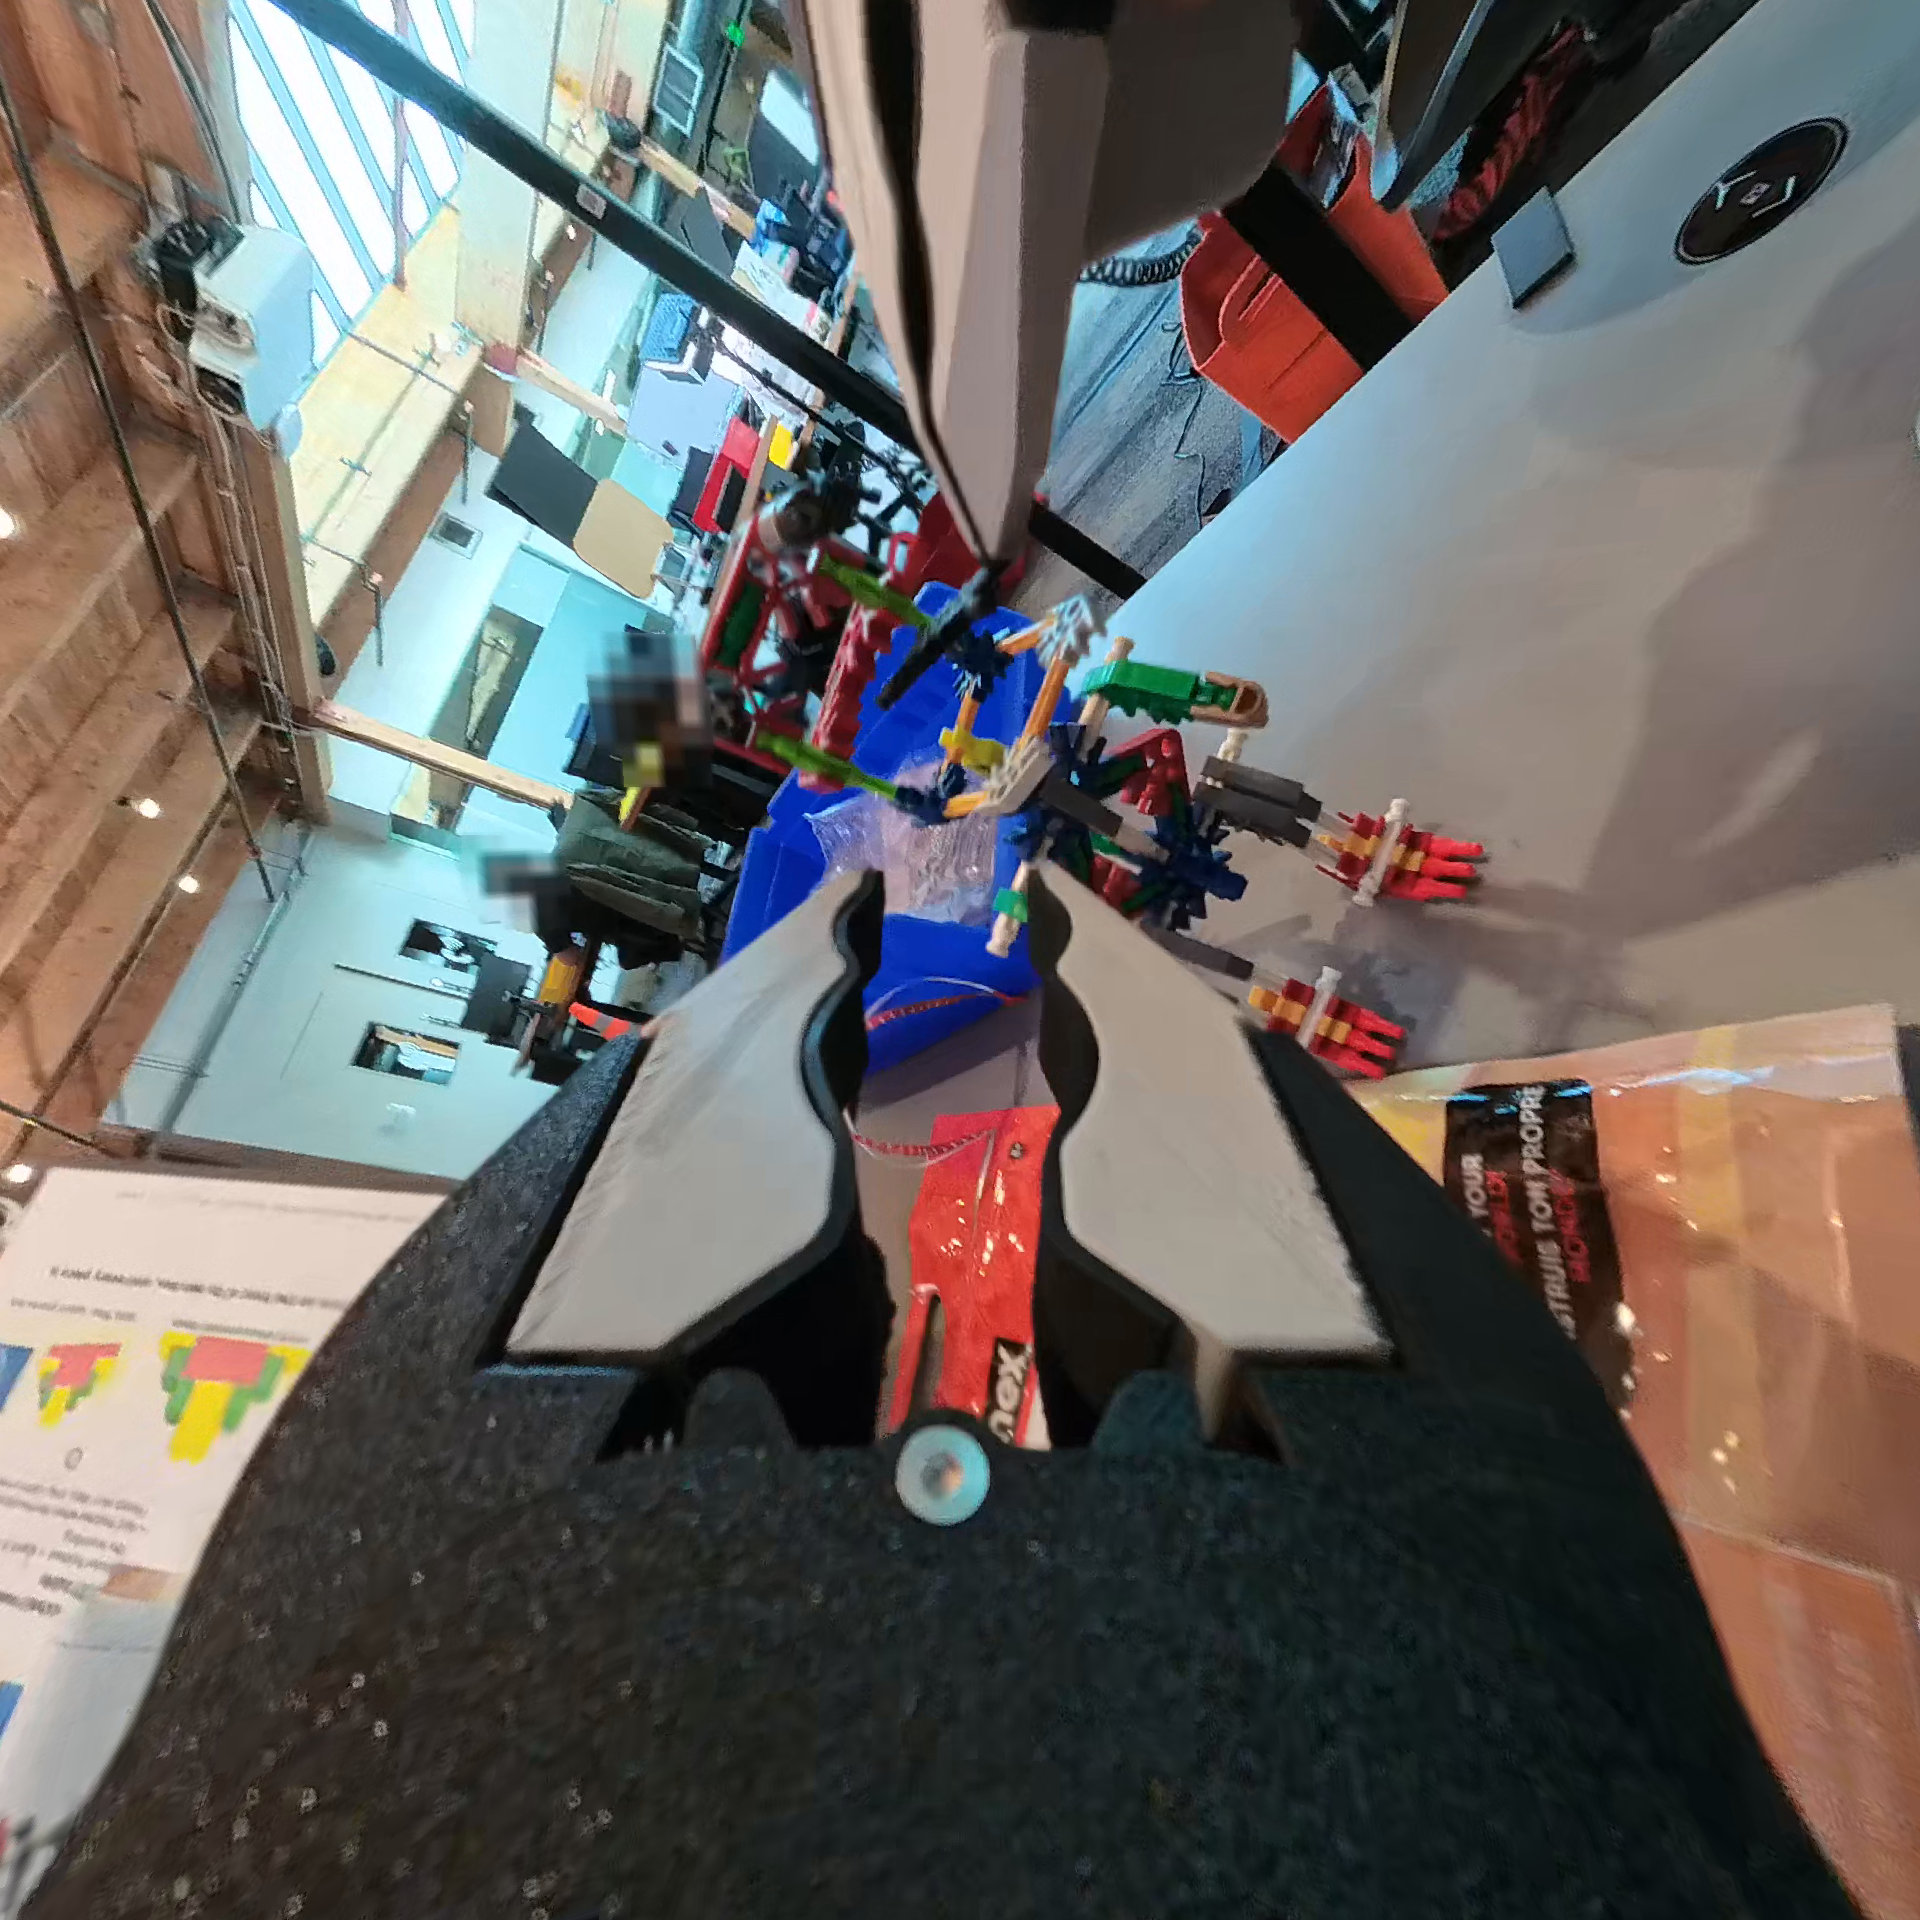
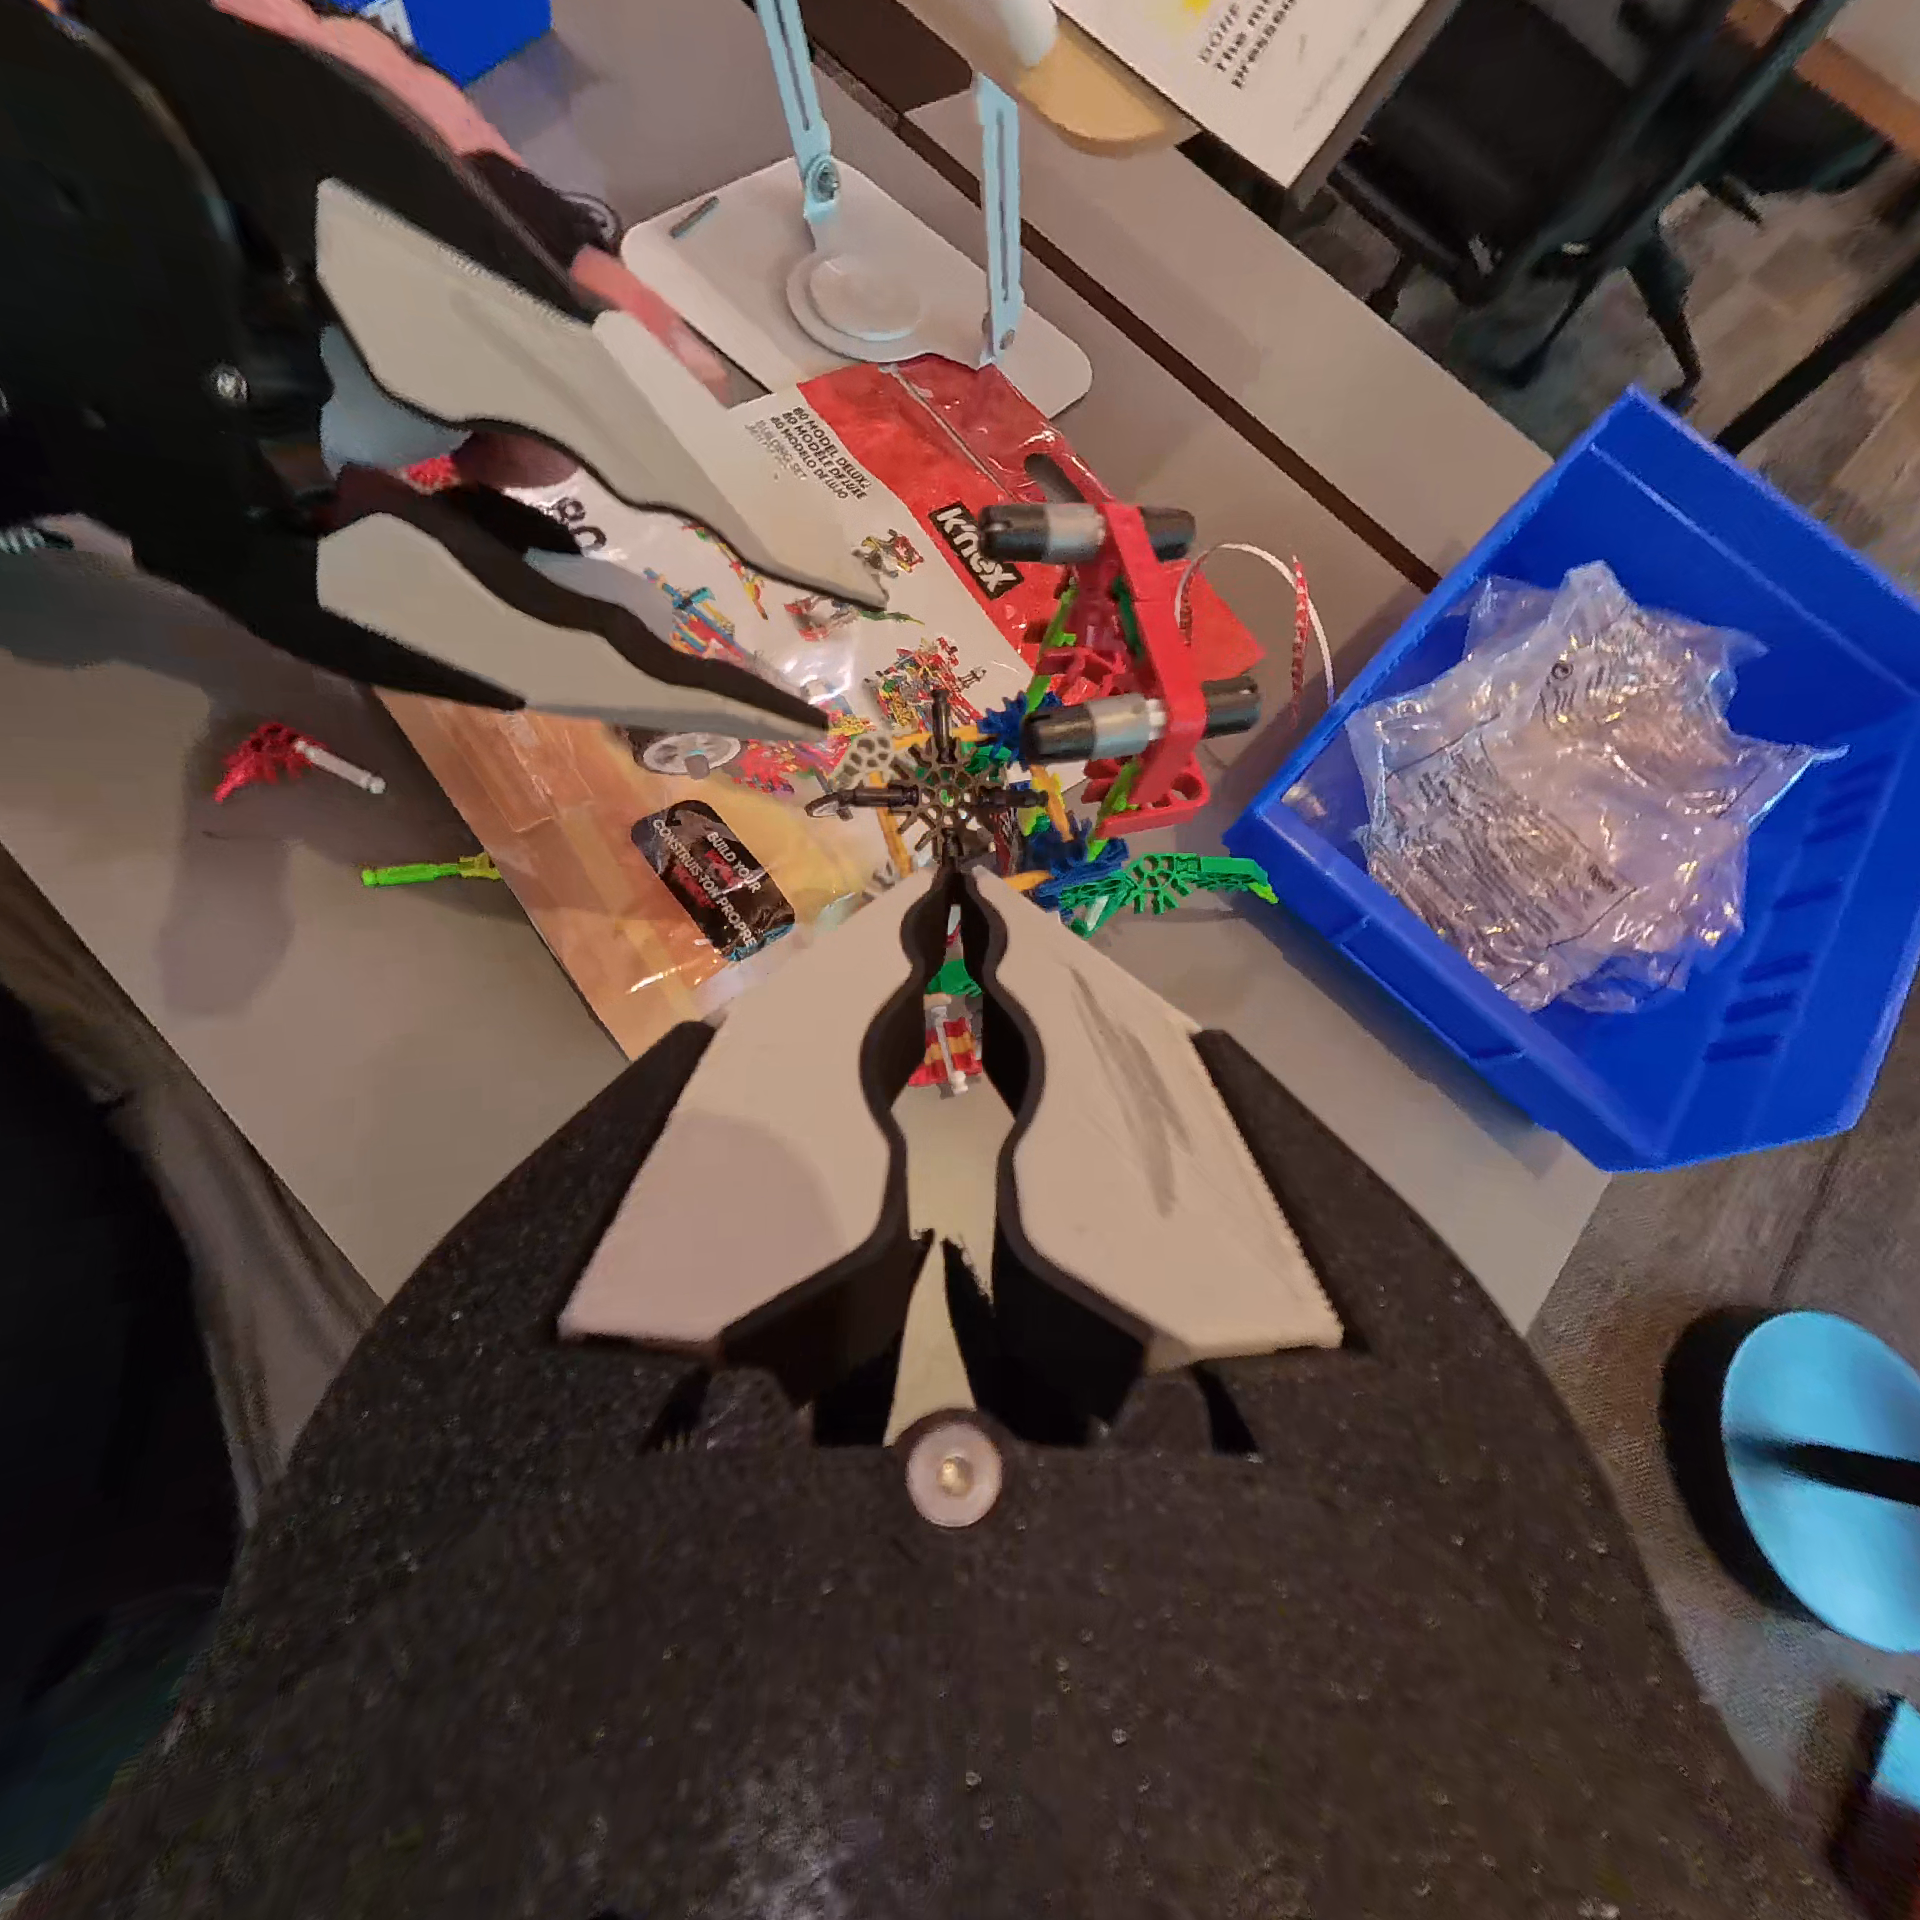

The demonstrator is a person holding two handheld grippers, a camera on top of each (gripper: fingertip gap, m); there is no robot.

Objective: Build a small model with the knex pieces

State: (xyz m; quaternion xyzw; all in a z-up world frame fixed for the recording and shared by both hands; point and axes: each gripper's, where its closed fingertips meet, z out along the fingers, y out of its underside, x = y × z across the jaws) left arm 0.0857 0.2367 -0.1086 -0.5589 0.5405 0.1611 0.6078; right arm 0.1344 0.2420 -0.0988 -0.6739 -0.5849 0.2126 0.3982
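black snowflake connector is pinched at its lower spoke by right gripper, above the toy model | left gripper parted, grasping nothing, tips at 10 o'clock, almost touching | model looks partly built | blue bin at 3 o'clock, table edge behind it; free table at 8 o'clock

bright daylight from tall windows, soft shadows on table, glare on plastic bag, fisheye-warped edges, slight blur.
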